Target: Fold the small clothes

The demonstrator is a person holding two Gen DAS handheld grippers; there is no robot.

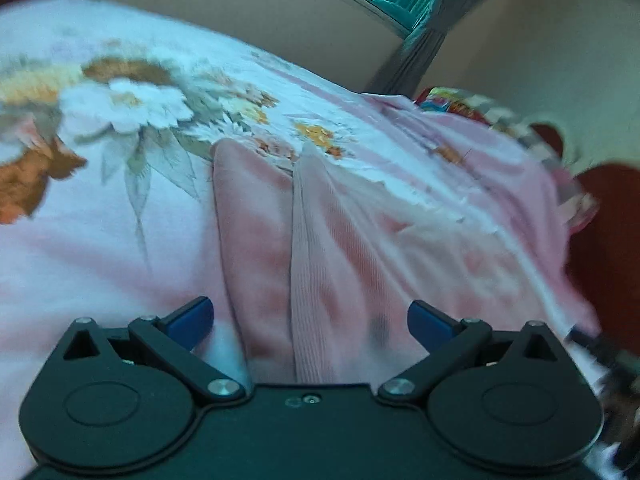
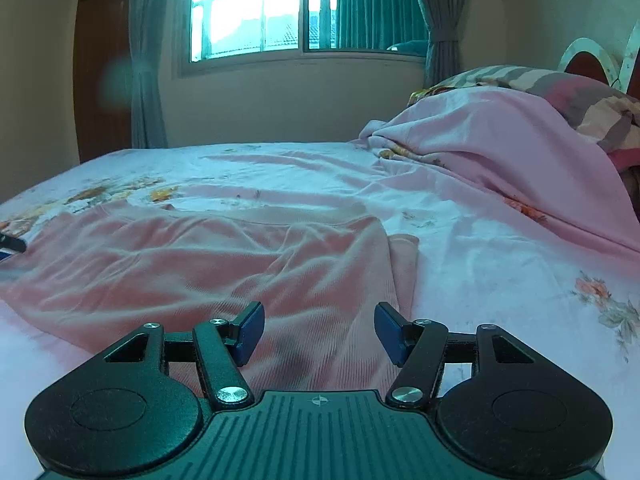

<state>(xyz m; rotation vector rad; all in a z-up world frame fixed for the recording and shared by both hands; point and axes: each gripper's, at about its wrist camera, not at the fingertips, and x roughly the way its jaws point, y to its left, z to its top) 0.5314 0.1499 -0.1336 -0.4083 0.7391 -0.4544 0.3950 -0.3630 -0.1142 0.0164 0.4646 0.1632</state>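
My left gripper (image 1: 310,324) and right gripper (image 2: 319,332), both spread wide, flank the pink garment (image 2: 192,264); its near hem lies hidden beneath me.

My left claw (image 1: 310,326) is matt black plastic with blue pads (image 1: 192,322) and bright metal pivot screws. My right claw (image 2: 319,332) is the same, its black arms finely grained and its base ribbed. The pink top (image 2: 224,264) is soft ribbed knit cloth, matt and creased. The bed sheet (image 2: 500,264) is smooth printed cloth with flowers. The blanket (image 2: 500,140) looks like matt fleecy cloth. The curtains (image 2: 440,20) are pleated cloth, and the door (image 2: 102,80) is dark wood.
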